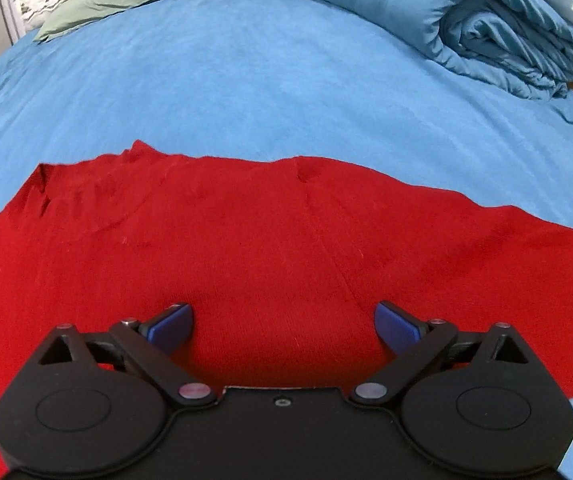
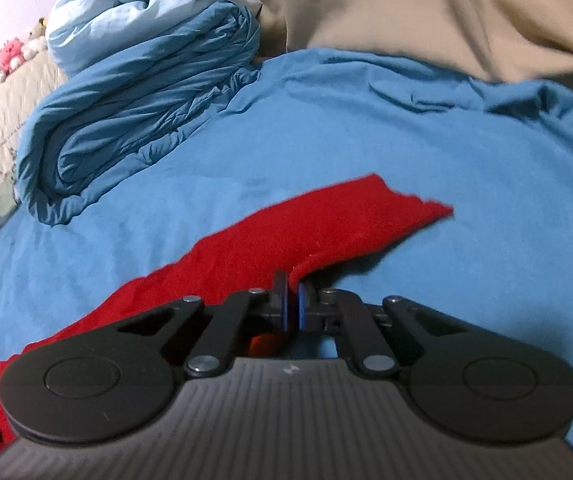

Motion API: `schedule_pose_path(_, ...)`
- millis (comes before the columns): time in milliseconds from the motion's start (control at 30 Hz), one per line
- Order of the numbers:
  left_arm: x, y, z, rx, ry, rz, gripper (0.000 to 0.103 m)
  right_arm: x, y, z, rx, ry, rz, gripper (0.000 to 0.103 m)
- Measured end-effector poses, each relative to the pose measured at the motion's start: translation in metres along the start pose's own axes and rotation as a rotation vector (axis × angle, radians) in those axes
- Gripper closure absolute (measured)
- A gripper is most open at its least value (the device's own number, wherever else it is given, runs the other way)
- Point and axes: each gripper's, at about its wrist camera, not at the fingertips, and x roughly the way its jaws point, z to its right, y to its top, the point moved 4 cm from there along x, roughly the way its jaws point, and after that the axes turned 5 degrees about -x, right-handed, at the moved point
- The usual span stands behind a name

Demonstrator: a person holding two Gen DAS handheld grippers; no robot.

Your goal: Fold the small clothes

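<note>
A red knitted garment (image 1: 246, 240) lies spread flat on the blue bedsheet (image 1: 246, 88). My left gripper (image 1: 284, 326) hovers over its near part, jaws wide apart, nothing between the blue pads (image 1: 170, 326). In the right wrist view the same red garment (image 2: 326, 220) stretches away to the right, ending in a sleeve-like tip. My right gripper (image 2: 293, 304) is shut on the garment's near edge, the red hem pinched between the blue pads (image 2: 302, 306).
A folded blue duvet (image 1: 506, 28) sits at the far right of the bed, seen also as a rolled duvet (image 2: 138, 120). A pale green cloth (image 1: 118, 0) and a quilted cover (image 2: 2, 120) lie far left. Beige fabric (image 2: 446, 12) hangs behind. Plush toys (image 2: 10, 54) sit far left.
</note>
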Motion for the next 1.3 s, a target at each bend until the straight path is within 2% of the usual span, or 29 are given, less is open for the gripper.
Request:
schedule_pose_path(67,-0.001,0.003,-0.001,0.005,-0.011,0.005,0.004,-0.016,0.012,-0.025,-0.091,0.033,0.05,0.083)
schedule_pose_path(167,-0.016,0.007,-0.013,-0.01,-0.054,0.04,0.008,-0.045,0.029,-0.077,-0.181,0.148,0.115,0.083)
schedule_pose_path(267,-0.044,0.012,-0.04,-0.028,-0.067,0.112,0.008,-0.077,0.037,-0.153,-0.267,0.323,0.174,0.084)
schedule_pose_path(333,-0.064,0.013,-0.07,-0.058,-0.052,0.152,0.005,-0.098,0.027,-0.211,-0.332,0.466,0.185,0.084)
schedule_pose_path(433,-0.084,0.007,-0.124,-0.114,-0.009,0.181,0.002,-0.117,-0.025,-0.3,-0.48,0.687,0.147,0.084)
schedule_pose_path(500,-0.088,-0.003,-0.158,-0.141,0.051,0.176,0.002,-0.116,-0.078,-0.342,-0.598,0.749,0.093,0.084)
schedule_pose_path(567,-0.085,-0.016,-0.186,-0.171,0.088,0.131,0.002,-0.105,-0.135,-0.368,-0.712,0.759,0.013,0.084)
schedule_pose_path(667,-0.076,-0.038,-0.214,-0.245,0.009,0.047,0.002,-0.091,-0.196,-0.379,-0.829,0.722,-0.06,0.084)
schedule_pose_path(733,-0.074,-0.047,-0.223,-0.278,-0.034,0.032,0.002,-0.092,-0.21,-0.375,-0.866,0.7,-0.032,0.083)
schedule_pose_path(800,-0.073,-0.049,-0.22,-0.266,-0.036,0.037,0.002,-0.096,-0.208,-0.374,-0.88,0.705,-0.021,0.077)
schedule_pose_path(833,-0.073,-0.047,-0.217,-0.253,-0.038,0.045,0.002,-0.098,-0.207,-0.374,-0.892,0.711,-0.022,0.07)
schedule_pose_path(867,-0.073,-0.044,-0.215,-0.245,-0.043,0.052,0.002,-0.101,-0.205,-0.372,-0.912,0.721,-0.02,0.052)
schedule_pose_path(900,-0.074,-0.044,-0.211,-0.239,-0.054,0.055,0.002,-0.108,-0.206,-0.371,-0.931,0.729,-0.006,0.039)
schedule_pose_path(1000,-0.07,-0.036,-0.195,-0.24,-0.109,0.052,0.002,-0.121,-0.202,-0.357,-0.991,0.739,0.038,0.022)
schedule_pose_path(1067,-0.066,-0.026,-0.179,-0.242,-0.142,0.049,0.004,-0.126,-0.205,-0.348,-1.009,0.713,0.042,0.021)
schedule_pose_path(1167,-0.058,-0.011,-0.156,-0.233,-0.149,0.057,0.007,-0.125,-0.201,-0.334,-1.006,0.689,0.04,0.021)
schedule_pose_path(1233,-0.049,-0.002,-0.142,-0.218,-0.104,0.066,0.008,-0.125,-0.198,-0.324,-0.975,0.689,0.028,0.021)
schedule_pose_path(1300,-0.035,0.005,-0.137,-0.205,-0.018,0.074,0.017,-0.124,-0.198,-0.317,-0.949,0.696,0.013,0.021)
